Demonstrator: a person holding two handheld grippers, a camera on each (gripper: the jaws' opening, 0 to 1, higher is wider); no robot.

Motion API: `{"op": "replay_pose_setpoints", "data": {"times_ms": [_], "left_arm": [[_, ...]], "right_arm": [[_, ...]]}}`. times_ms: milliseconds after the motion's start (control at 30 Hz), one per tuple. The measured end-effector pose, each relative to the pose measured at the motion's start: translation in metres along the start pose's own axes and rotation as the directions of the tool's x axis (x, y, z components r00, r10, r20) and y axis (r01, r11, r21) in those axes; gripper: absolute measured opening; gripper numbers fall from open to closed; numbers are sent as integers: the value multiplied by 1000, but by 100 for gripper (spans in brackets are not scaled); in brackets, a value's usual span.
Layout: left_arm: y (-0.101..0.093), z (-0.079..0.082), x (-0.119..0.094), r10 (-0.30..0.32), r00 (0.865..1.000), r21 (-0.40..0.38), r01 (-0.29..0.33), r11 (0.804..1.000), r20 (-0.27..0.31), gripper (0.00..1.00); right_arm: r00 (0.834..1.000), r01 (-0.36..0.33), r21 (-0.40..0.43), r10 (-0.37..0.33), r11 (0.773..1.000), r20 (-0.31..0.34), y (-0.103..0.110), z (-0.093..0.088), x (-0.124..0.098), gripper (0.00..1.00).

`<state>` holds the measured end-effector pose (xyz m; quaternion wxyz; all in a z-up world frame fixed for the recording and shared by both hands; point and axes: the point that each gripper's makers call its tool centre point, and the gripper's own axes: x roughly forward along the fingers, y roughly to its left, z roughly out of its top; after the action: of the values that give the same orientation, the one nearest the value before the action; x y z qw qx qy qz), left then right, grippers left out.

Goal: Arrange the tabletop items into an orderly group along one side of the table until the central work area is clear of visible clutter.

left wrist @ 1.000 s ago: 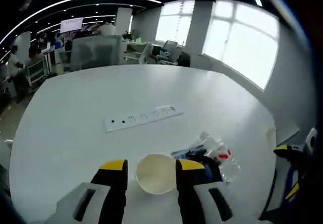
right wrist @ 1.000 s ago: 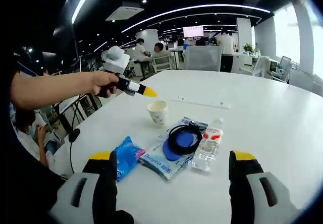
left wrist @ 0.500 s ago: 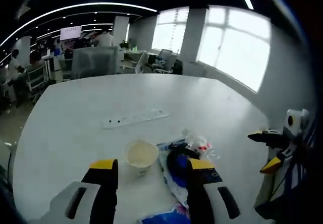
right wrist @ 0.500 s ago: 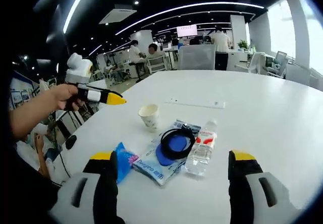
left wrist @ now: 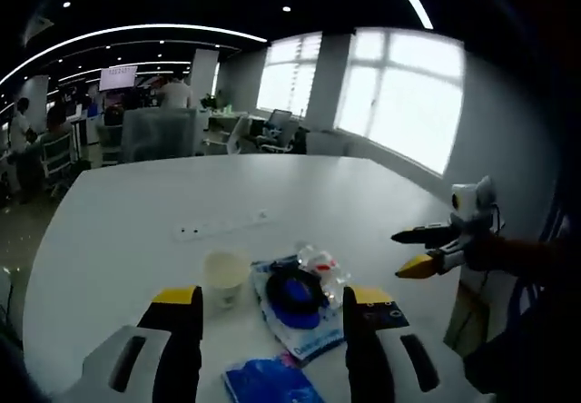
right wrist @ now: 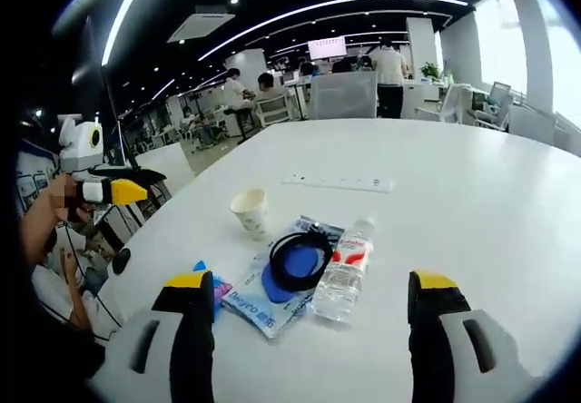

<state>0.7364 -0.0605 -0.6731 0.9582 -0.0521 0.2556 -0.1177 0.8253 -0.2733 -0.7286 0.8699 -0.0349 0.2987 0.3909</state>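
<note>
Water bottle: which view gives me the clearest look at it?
The right gripper view: the water bottle lies on its side in full, cap to base, beside the black cable coil. In the left gripper view the bottle peeks out small behind that coil.

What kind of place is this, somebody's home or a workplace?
Most likely an open-plan office. A large white table has a power strip lying on it, desks and office chairs stand behind it with people around them, long strip lights run across a dark ceiling, and big windows line one wall.
</note>
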Motion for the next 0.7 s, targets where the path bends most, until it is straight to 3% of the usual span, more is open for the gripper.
{"op": "replay_pose_setpoints", "data": {"times_ms": [100,400,700], "left_arm": [[-1,-3,-5,-13,1000,4,12,1000,27,66],[-8,-18,-20,-9,1000,-7,9,1000,23,71],[-7,-18,-28,-21,999,-8,21,1000,46,83]], "right_arm": [[1000,16,-7,-16,1000,-12,-7,4,4,83],[998,44,-22,-45,999,-53,-23,7,17,81],[996,46,-22,-48,999,-76,-33,11,41,78]]}}
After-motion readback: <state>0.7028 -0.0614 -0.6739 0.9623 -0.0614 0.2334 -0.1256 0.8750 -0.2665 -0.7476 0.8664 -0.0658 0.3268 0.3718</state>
